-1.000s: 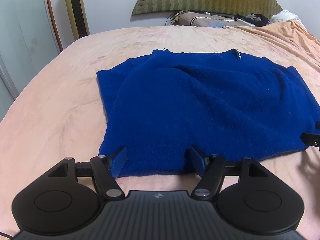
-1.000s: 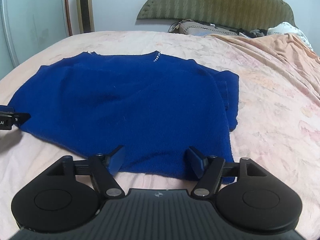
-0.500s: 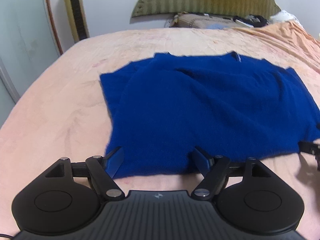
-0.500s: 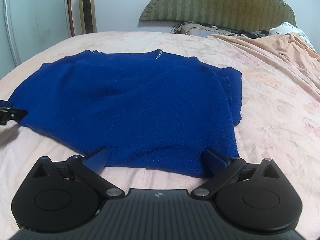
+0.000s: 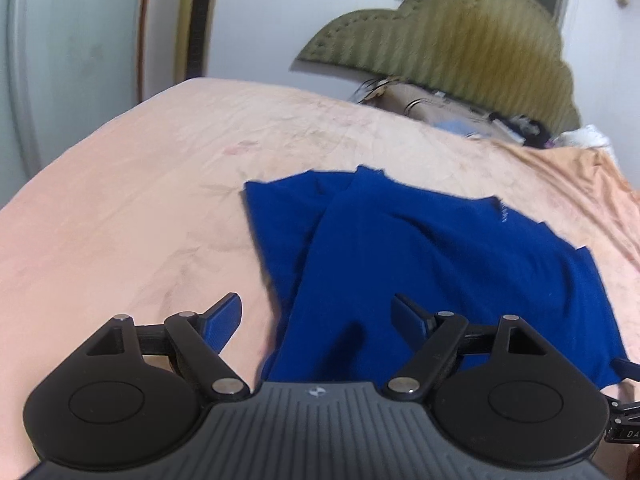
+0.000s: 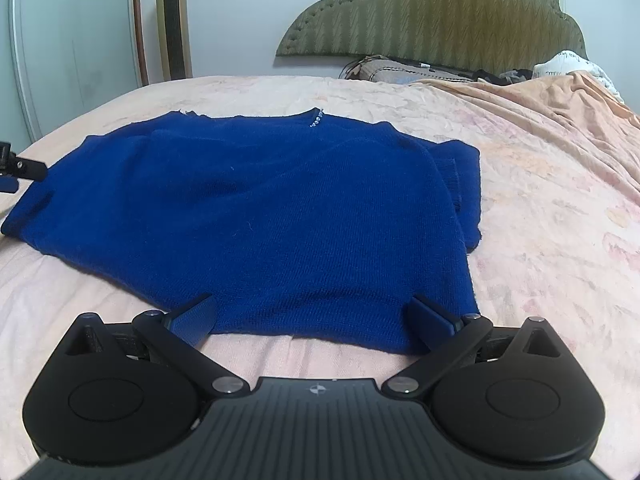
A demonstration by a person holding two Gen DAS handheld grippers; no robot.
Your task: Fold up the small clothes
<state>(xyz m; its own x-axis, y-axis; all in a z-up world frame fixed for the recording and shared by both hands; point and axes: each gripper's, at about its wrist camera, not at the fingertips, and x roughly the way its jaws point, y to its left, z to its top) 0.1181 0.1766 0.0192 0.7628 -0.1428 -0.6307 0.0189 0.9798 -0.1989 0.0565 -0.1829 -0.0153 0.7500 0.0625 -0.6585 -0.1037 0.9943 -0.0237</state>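
Observation:
A blue knitted sweater lies flat on the pink bedsheet, its neckline at the far side and both sleeves folded in. My left gripper hovers over the sweater's near left corner. Its jaws are opening and the pads touch nothing; the left finger is over bare sheet. My right gripper stands wide open over the near hem by the right corner, and the pads do not press the cloth. The left gripper also shows at the far left edge of the right wrist view.
A green padded headboard stands at the far end, with a bag and dark items below it. A rumpled orange blanket covers the far right. A gold tower appliance and a pale wardrobe door stand at the left.
The left view has shifted left and rolled, so the sweater's left edge now sits between its fingers, which stand wider apart. The right gripper's jaws spread wide, then held still.

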